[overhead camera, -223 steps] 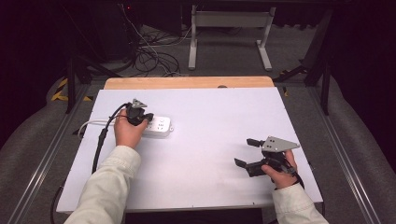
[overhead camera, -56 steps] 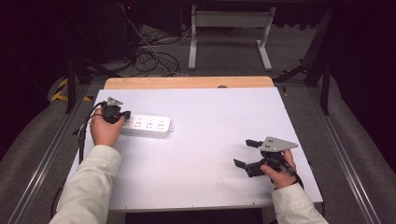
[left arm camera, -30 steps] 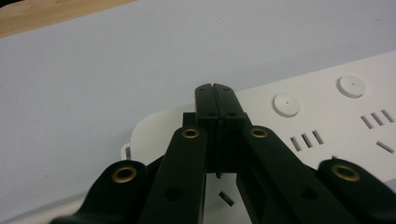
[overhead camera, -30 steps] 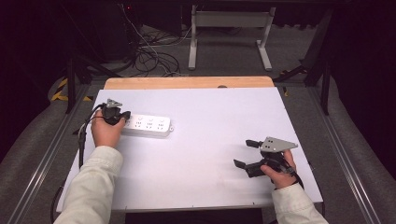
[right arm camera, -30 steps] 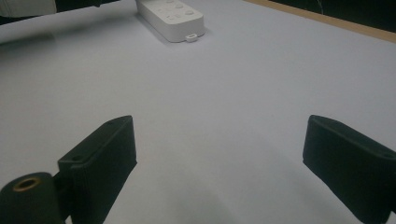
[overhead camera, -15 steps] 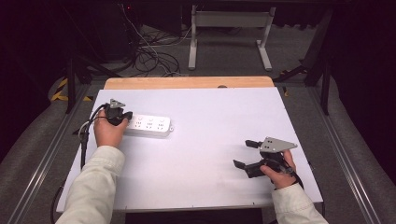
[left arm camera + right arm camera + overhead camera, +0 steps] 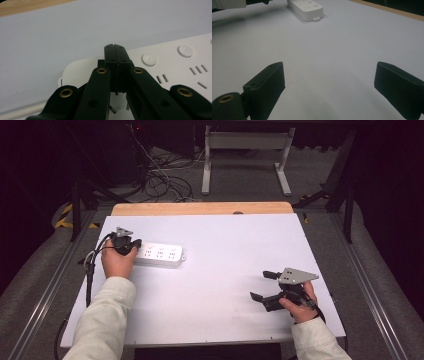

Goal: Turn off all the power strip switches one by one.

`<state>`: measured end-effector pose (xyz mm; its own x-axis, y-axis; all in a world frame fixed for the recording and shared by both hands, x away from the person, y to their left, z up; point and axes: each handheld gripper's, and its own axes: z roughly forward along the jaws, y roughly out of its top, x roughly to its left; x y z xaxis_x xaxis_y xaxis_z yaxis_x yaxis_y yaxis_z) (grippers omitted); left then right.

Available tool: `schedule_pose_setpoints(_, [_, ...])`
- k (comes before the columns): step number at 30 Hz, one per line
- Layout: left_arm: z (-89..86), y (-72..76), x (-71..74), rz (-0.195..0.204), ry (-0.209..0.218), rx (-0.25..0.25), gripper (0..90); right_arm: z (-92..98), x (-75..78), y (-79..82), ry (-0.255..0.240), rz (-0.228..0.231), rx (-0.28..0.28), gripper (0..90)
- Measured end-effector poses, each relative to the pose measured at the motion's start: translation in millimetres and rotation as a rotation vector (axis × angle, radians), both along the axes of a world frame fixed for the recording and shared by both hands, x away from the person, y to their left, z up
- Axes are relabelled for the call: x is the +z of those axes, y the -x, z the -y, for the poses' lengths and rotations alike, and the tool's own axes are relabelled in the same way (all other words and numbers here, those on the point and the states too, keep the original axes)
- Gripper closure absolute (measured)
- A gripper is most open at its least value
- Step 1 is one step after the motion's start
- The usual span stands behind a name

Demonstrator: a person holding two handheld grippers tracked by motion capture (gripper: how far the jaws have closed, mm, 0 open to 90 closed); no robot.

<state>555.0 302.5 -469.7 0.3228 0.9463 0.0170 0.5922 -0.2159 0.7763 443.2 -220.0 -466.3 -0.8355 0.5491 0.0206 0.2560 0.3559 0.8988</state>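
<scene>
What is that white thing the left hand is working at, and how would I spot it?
Find the white table with the wooden strip along its far edge. Near its left side lies a power strip, a long white block. Its rows of sockets and round buttons mark it out; the shut left gripper sits at its end.

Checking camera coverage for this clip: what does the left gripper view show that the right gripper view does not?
Left gripper view: the left tool, jaws shut, tips over the power strip's end, its round buttons and slots close up. Right gripper view: the right tool, jaws wide apart over bare table, and a pale sleeve at the top left. Both: the white power strip lying flat on the white table.
</scene>
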Motion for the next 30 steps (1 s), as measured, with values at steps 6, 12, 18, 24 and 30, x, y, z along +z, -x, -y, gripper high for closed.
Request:
schedule_pose_setpoints(6, [-2.5, 0.0, -1.4, -0.005, 0.017, 0.001, 90.0, -0.4, -0.2, 1.2, 0.002, 0.000, 0.003, 10.1])
schedule_pose_setpoints(12, [11.3, -2.6, 10.7, -0.031, -0.081, 0.018, 90.0, 2.9, 0.4, 0.2, -0.009, 0.000, -0.006, 10.1])
schedule_pose_setpoints(18, [16.6, 7.2, 25.5, 0.037, 0.004, -0.064, 89.9, 2.9, 0.0, -0.9, -0.004, 0.001, -0.011, 10.1])
schedule_pose_setpoints(24, [20.4, 24.8, 41.4, 0.094, 0.019, -0.118, 72.4, 0.8, 0.6, 0.7, -0.003, 0.004, -0.007, 10.1])
schedule_pose_setpoints(30, [25.7, 50.1, 63.3, 0.167, 0.052, -0.194, 54.7, 1.2, 1.3, 1.0, -0.006, 0.006, -0.010, 10.1])
